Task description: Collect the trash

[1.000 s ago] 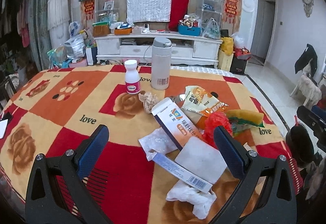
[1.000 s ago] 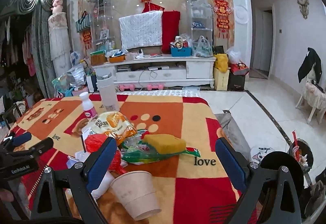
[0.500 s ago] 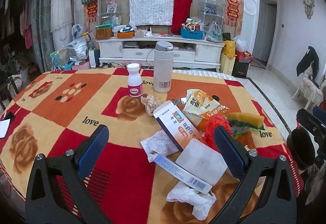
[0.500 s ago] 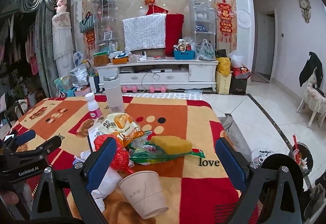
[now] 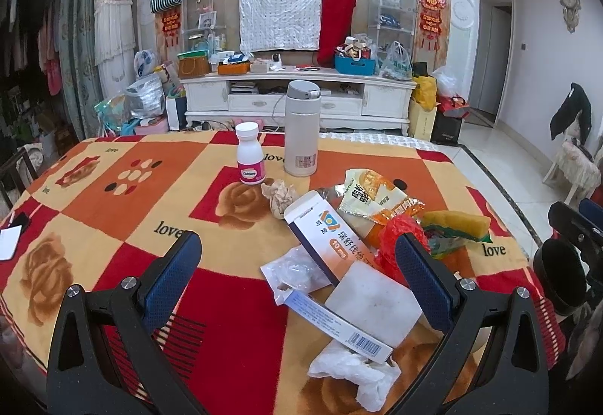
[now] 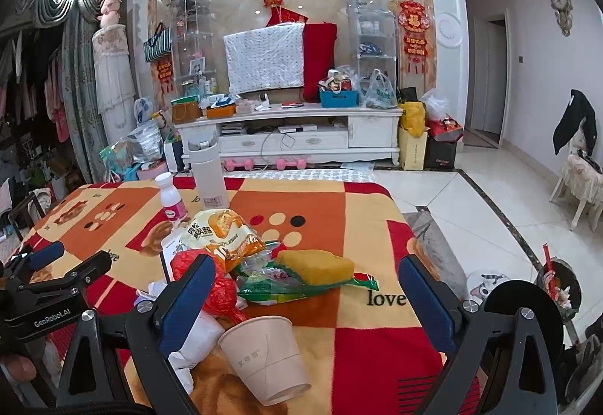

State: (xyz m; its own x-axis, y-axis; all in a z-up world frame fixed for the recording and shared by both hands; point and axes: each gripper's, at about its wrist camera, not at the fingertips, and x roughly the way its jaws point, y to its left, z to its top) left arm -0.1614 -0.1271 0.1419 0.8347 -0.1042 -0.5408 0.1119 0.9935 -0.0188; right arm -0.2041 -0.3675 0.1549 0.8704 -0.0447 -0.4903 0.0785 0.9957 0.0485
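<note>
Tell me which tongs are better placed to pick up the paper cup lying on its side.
The right tongs: open, with the paper cup lying directly between them; it is not visible from the left tongs.

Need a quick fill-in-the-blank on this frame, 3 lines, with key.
1. The paper cup lies on its ____.
2. The cap of the pink-labelled pill bottle is ____ in colour.
3. Both the left claw and the right claw are ____ and hold nothing.

Missing words: side; white; open
</note>
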